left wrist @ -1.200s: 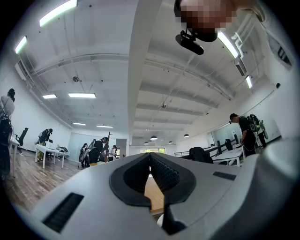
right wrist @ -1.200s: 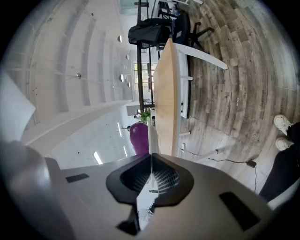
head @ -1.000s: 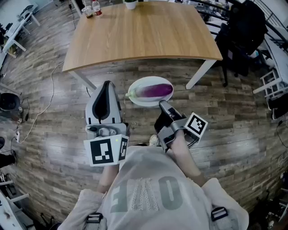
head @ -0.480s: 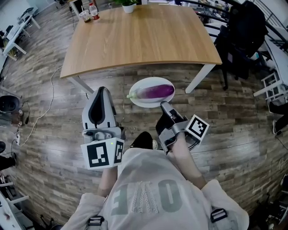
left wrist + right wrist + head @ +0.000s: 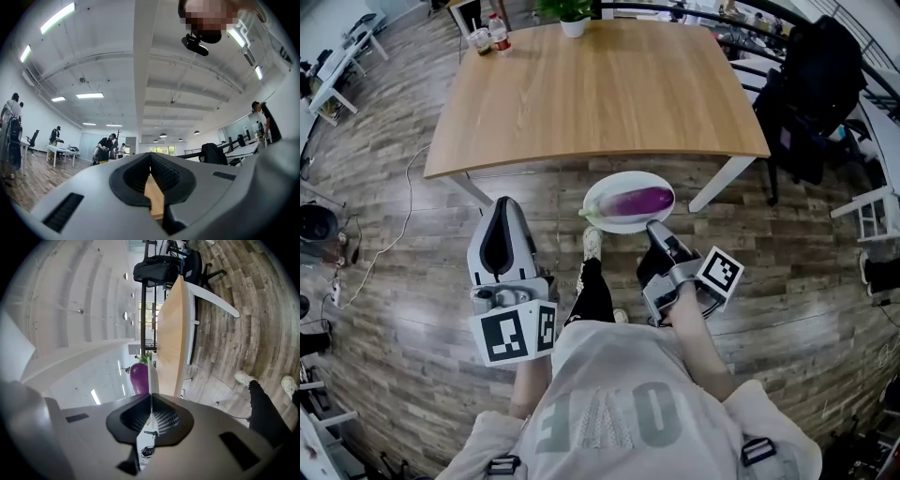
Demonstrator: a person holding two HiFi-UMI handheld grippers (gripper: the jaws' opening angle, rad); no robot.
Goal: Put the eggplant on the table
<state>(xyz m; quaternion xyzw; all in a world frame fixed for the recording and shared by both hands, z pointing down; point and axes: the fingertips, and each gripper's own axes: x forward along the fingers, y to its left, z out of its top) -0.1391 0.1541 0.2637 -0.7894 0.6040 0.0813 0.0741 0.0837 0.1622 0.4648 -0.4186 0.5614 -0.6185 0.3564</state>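
Note:
A purple eggplant (image 5: 639, 200) lies on a white plate (image 5: 609, 217) that is held above the wood floor, just short of the wooden table (image 5: 591, 84). My right gripper (image 5: 659, 231) is shut on the plate's near rim. In the right gripper view the plate (image 5: 153, 373) shows edge-on between the jaws, with the eggplant (image 5: 139, 377) on one side and the table (image 5: 169, 333) on the other. My left gripper (image 5: 506, 206) is held out to the left of the plate, shut with nothing in it. In its own view the left gripper (image 5: 151, 174) points up at the ceiling.
At the table's far edge stand a bottle (image 5: 497, 37), a cup (image 5: 480, 39) and a potted plant (image 5: 573, 21). A black chair with a bag (image 5: 811, 84) stands to the table's right. A cable (image 5: 403, 197) lies on the floor. The person's shoe (image 5: 592, 242) is below the plate.
The person has stepped toward the table, one foot coming forward under the plate. The plate with the eggplant has moved a little right and nearer the table's edge. Both grippers stayed shut.

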